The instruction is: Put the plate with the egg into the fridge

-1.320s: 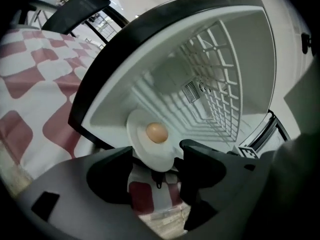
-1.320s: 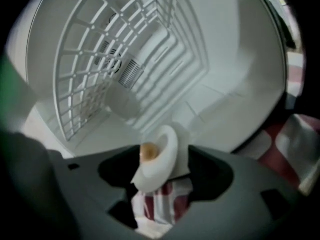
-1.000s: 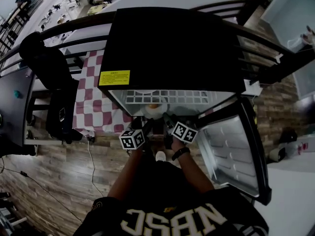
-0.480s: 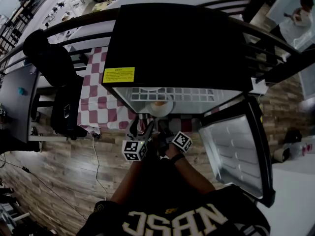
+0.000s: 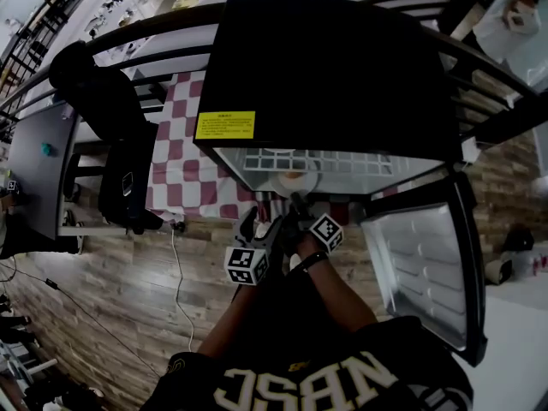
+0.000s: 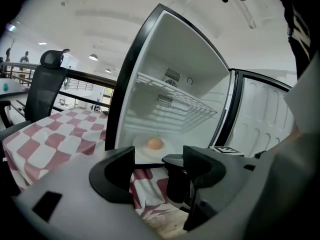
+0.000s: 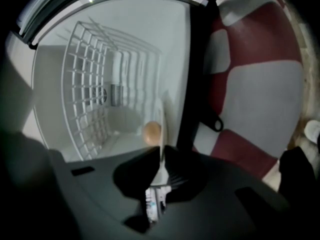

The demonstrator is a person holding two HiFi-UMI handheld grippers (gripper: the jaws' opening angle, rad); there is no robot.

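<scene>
A white plate (image 5: 301,181) with a brown egg (image 5: 293,175) lies on the floor of the open black fridge (image 5: 325,67), near its front edge. My right gripper (image 5: 297,202) reaches to it. Its jaws have just been closing with the plate's rim (image 7: 162,134) between them, and now they press on it, the egg (image 7: 151,132) just beyond. My left gripper (image 5: 257,227) hangs a little back and to the left, open and holding nothing. Through its jaws (image 6: 159,166) I see the plate (image 6: 142,154), the egg (image 6: 155,143) and the right gripper's tip.
The fridge door (image 5: 419,264) stands wide open at the right. A wire shelf (image 5: 325,163) spans the fridge above the plate. A red-and-white checked cloth (image 5: 184,161) lies left of and under the fridge. A black office chair (image 5: 103,101) stands at the left on wooden floor.
The right gripper's jaws have gone from wide open to closed on the plate's rim. The left gripper has drawn back from the fridge and rolled. The plate stays on the fridge floor.
</scene>
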